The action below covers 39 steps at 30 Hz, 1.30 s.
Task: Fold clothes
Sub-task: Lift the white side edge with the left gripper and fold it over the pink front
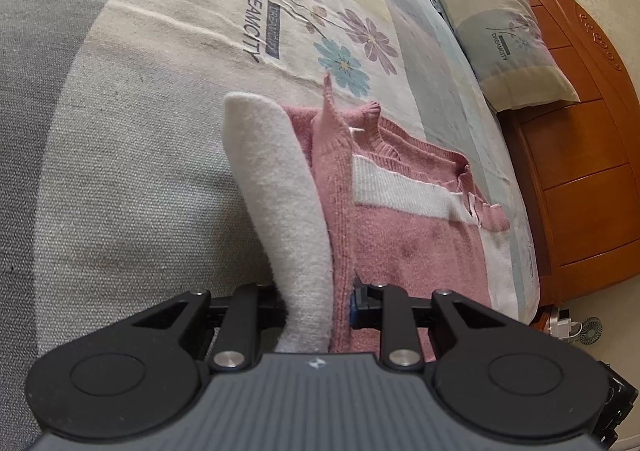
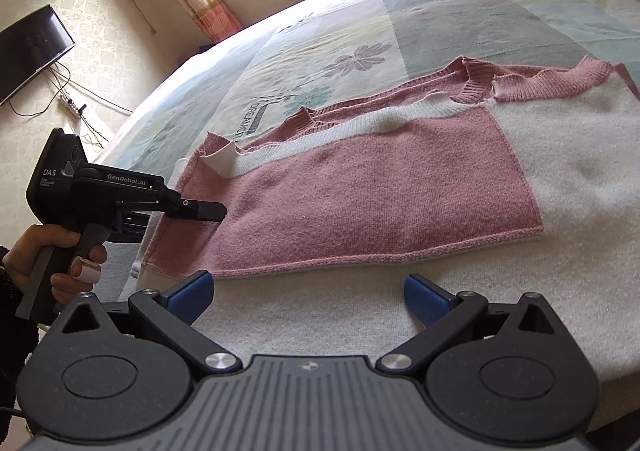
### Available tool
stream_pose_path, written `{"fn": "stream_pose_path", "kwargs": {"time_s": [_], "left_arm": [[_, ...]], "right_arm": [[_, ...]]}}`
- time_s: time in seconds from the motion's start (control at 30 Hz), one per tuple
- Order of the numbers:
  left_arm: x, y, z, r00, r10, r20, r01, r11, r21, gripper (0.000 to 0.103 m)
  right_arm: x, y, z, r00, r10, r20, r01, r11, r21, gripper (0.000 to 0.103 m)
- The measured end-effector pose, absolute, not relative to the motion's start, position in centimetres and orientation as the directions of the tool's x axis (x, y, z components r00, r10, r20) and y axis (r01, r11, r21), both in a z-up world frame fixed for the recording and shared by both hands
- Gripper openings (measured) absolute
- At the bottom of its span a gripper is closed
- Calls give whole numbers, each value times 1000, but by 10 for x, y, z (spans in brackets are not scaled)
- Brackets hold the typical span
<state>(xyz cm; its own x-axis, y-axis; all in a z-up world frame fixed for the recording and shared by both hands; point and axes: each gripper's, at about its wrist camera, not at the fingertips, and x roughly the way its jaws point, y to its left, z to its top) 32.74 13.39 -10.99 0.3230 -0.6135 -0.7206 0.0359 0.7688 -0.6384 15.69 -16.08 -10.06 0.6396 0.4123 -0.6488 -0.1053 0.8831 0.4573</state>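
The pink-and-white knit sweater point(image 2: 360, 187) is spread on the bed point(image 2: 440, 23). Its side edge is clamped in the left hand-held gripper point(image 1: 320, 307); the right hand-held gripper point(image 2: 306, 291) is held apart above the hem. The knit is judged soft, light and stretchy; doubled edges are best gripped.

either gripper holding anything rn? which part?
Left gripper is shut on the pink-and-white sweater, pinching its side edge near the hem. Right gripper is open above the white part, holding nothing.
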Motion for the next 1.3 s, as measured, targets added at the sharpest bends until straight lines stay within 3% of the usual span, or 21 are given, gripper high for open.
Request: {"fn": "stream_pose_path", "kwargs": {"time_s": [0.37,1.3], "left_arm": [[325,122,-88,314,-559,-767,36,815,-579,20],[319,8,15,324,-658,-680,195,749,-633,20]], "right_arm": [[137,-172,-69,728,355,-586,-150,917,369,103],[94,-250,-45,835,332,-440,-115,885,451,103]]}}
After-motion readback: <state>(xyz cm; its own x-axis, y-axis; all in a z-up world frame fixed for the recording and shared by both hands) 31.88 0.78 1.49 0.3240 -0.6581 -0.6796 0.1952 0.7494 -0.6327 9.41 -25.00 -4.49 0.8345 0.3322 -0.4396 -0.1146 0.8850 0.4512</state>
